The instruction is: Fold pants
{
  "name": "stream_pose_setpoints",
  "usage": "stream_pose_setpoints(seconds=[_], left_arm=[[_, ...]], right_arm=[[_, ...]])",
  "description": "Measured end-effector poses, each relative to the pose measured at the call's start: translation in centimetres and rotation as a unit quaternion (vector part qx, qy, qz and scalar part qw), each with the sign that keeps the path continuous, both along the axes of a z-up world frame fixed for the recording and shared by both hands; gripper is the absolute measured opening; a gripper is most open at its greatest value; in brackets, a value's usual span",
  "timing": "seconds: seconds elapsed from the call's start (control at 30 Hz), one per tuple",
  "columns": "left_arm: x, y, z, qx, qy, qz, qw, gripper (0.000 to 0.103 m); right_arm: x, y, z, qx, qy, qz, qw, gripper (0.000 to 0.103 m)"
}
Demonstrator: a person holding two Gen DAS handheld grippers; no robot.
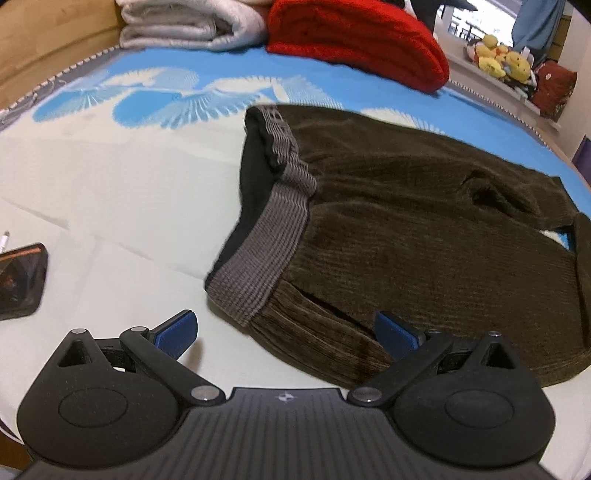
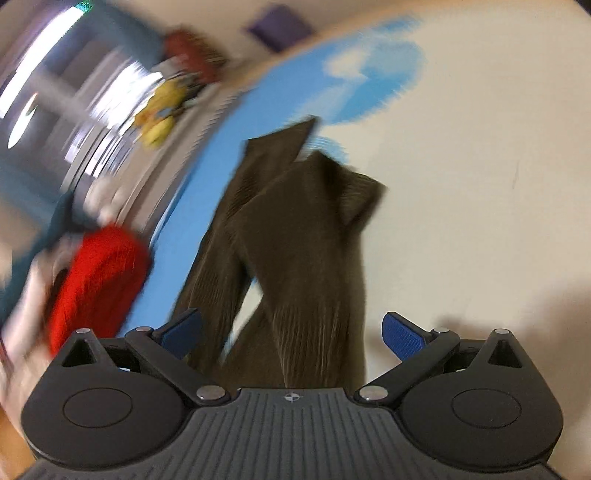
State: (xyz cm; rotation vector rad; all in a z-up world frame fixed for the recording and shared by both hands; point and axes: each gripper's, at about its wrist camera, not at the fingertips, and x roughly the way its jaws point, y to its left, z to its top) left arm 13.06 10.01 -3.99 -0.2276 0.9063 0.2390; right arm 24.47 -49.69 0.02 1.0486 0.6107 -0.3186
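The dark olive-brown corduroy pants [image 1: 424, 229] lie spread on the bed [image 1: 110, 192], its cover cream with blue fan prints, directly ahead of the left tool [image 1: 286, 330], whose blue-padded jaws stand wide apart and hold nothing. The ribbed grey waistband [image 1: 273, 236] runs away from just in front of the left pad, and the nearest waist corner sits between the two pads, slightly beyond them. From the right tool [image 2: 291, 332], likewise spread wide and empty, the two legs [image 2: 288, 229] stretch forward in a narrow V, their cuffs far ahead; this view is motion-blurred, so fine detail is lost. The step in hand looks like taking hold for the first fold. To do it well, the left tool should close on the waistband corner through both layers, while the right takes the outer leg seam, so the cloth lifts evenly and one leg lands squarely on the other. A folded red knit garment [image 1: 354, 40] and a folded pale grey towel [image 1: 184, 22] sit far ahead, a dark phone-like object [image 1: 20, 280] off to the left.
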Motion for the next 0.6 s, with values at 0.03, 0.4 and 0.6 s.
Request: stream_pose_setpoints(seconds=[0.03,0.4,0.6], left_arm=[[0.1,-0.1,-0.2,0.000,0.003,-0.002,1.0000,0.103],[2.9,-0.2,-2.4,-0.025,0.026,0.025,0.9990,0.103],[3.5,-0.1,-2.5,-0.035,0.023,0.046,0.9980,0.102]], right_arm=[[0.6,-1.3,-1.0,0.036,0.000,-0.018,0.999,0.102],[8.7,-7.0,-5.7,0.091,-0.021,-0.052,0.994,0.100],[9.8,-8.2,-7.6,0.082,0.005,-0.128,0.988,0.097]])
